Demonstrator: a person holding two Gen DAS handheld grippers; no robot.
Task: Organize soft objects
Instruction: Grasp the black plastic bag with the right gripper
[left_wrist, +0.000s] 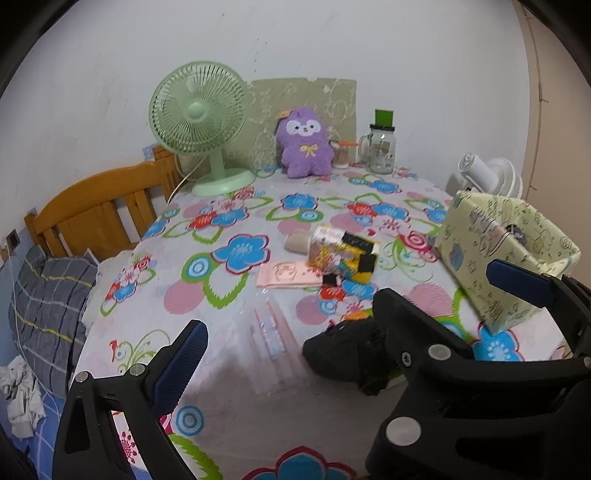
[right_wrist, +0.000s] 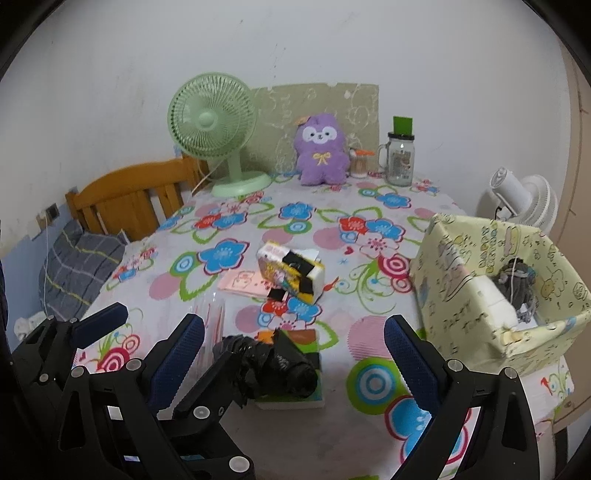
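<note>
We see a table (right_wrist: 332, 236) set against a wall, with a desk fan (right_wrist: 218, 133) at its far left, a plush toy (right_wrist: 322, 155) to the fan's right, and a jar (right_wrist: 400, 158) further right along the back edge. Near the middle of the table a tissue pack (right_wrist: 291, 275) lies partly on a flat card (right_wrist: 242, 283). An open box (right_wrist: 495, 284) stands at the right edge with cloth (right_wrist: 517, 284) inside, and a crumpled bag (right_wrist: 273, 365) lies on a book (right_wrist: 291, 400) at the near edge.

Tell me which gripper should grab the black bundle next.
Right. The right gripper has open jaws framing the black bundle, and the patterned box stands on that side.
</note>
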